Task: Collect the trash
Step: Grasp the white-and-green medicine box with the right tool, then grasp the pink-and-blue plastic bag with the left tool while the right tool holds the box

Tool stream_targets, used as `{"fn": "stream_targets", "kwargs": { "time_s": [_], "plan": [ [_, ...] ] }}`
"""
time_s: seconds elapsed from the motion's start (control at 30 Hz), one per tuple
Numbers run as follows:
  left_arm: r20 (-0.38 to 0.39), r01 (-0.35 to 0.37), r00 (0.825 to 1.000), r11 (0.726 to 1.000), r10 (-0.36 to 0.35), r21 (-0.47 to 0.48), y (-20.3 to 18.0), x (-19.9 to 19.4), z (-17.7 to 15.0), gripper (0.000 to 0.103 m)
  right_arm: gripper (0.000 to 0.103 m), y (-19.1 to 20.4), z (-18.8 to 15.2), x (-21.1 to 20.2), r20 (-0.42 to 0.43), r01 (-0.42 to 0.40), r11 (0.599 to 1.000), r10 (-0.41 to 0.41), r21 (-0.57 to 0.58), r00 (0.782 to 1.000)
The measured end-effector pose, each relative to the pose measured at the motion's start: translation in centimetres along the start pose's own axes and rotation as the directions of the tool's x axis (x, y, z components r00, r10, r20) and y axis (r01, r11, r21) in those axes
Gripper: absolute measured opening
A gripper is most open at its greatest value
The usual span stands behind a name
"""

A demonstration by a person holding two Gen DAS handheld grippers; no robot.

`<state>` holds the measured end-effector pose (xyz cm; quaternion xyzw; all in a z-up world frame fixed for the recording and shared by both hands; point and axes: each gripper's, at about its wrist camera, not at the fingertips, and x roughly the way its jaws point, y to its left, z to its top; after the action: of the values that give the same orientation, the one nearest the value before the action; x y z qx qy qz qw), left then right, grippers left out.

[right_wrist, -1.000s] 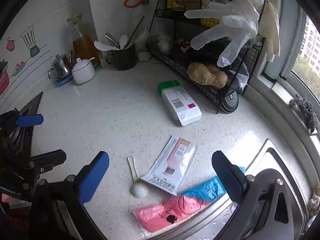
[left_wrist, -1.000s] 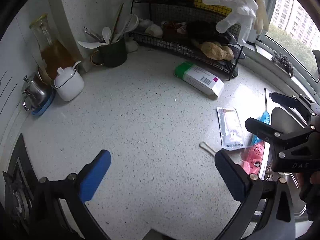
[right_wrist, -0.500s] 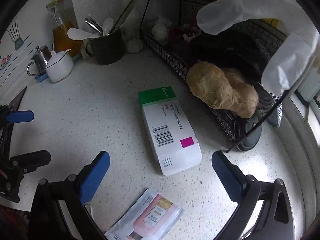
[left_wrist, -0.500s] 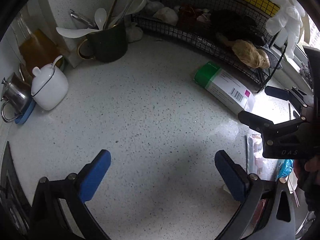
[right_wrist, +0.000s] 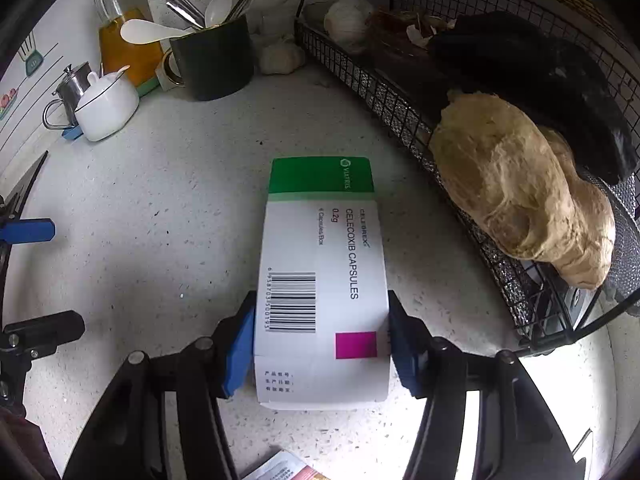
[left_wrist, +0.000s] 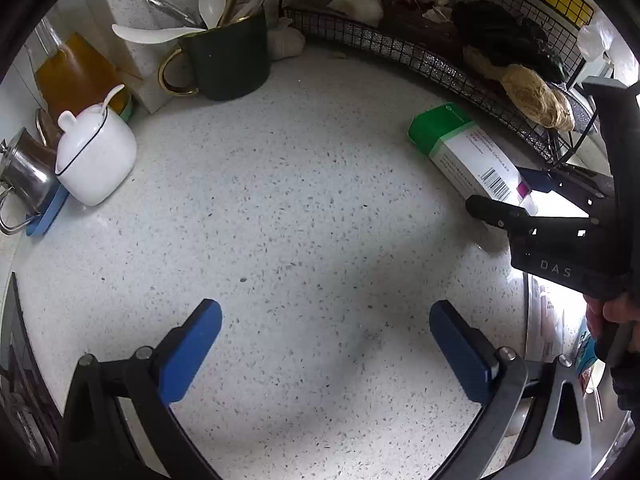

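A white and green medicine box [right_wrist: 320, 264] lies flat on the speckled counter. My right gripper [right_wrist: 320, 344] has closed its blue pads [right_wrist: 240, 348] against both long sides of the box's near end. The box also shows in the left wrist view [left_wrist: 464, 152], with the right gripper [left_wrist: 508, 196] at its near end. My left gripper [left_wrist: 328, 348] is open and empty above bare counter. A foil sachet [right_wrist: 280, 468] peeks in at the bottom edge of the right wrist view.
A black wire rack [right_wrist: 400, 92] holding ginger [right_wrist: 516, 192] and garlic stands right of the box. A dark mug of utensils [left_wrist: 228, 60], a white sugar pot [left_wrist: 94, 156], a steel jug [left_wrist: 24, 172] and an oil bottle [right_wrist: 124, 40] line the back wall. The stove edge [left_wrist: 16, 360] is at left.
My right gripper moved forward over the box and closed its pads on it. My left gripper moved forward and down toward the counter and stays open.
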<state>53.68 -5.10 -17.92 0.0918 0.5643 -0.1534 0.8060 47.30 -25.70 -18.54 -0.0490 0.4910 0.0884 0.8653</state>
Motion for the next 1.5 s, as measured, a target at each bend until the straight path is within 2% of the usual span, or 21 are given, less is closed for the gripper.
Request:
{"fn": "stream_targets", "kwargs": {
  "time_s": [0.2,0.37,0.57,0.77,0.97,1.1,1.23,1.33,1.4,1.5],
  "plan": [
    [0.023,0.018,1.000,1.000,-0.018,0.009,-0.4,-2.0,-1.1,0.103,0.055,1.3,-2.2,-3.0,0.023,-0.019,1.000,0.019,0.004,1.000],
    [0.039,0.039,0.998,0.997,-0.041,0.062,-2.0,-4.0,-2.4,0.103,0.055,1.7,-4.5,-6.1,0.038,-0.004,0.998,0.002,0.056,0.999],
    [0.042,0.089,0.994,0.982,-0.097,0.169,-5.4,-5.9,-3.4,0.103,0.055,0.2,-7.1,-10.8,0.075,0.059,0.986,-0.072,0.156,0.995],
    [0.029,0.158,0.984,0.944,-0.173,0.289,-9.8,-7.5,-4.8,0.103,0.055,-2.3,-10.7,-14.8,0.088,0.143,0.946,-0.175,0.289,0.981],
    [-0.008,0.228,0.970,0.894,-0.244,0.385,-13.8,-8.0,-7.0,0.103,0.055,-3.4,-15.0,-18.0,0.078,0.213,0.897,-0.262,0.387,0.962],
    [-0.051,0.290,0.953,0.852,-0.298,0.436,-16.2,-8.0,-8.4,0.103,0.055,-3.3,-17.4,-19.2,0.063,0.242,0.867,-0.297,0.435,0.953],
    [-0.080,0.311,0.946,0.816,-0.313,0.488,-18.6,-7.9,-10.1,0.103,0.055,-3.2,-20.2,-20.5,0.041,0.265,0.839,-0.322,0.476,0.946],
    [-0.086,0.309,0.947,0.805,-0.309,0.507,-19.8,-7.2,-10.4,0.096,0.055,-2.8,-21.2,-20.5,0.028,0.275,0.818,-0.334,0.504,0.942],
    [-0.087,0.296,0.952,0.809,-0.293,0.508,-20.4,-6.4,-10.6,0.095,0.055,-2.6,-22.0,-20.8,0.021,0.277,0.806,-0.337,0.523,0.941],
    [-0.104,0.307,0.949,0.801,-0.298,0.514,-21.1,-5.4,-10.9,0.092,0.055,-2.7,-22.6,-20.8,0.010,0.278,0.800,-0.334,0.532,0.943]
  ]
}}
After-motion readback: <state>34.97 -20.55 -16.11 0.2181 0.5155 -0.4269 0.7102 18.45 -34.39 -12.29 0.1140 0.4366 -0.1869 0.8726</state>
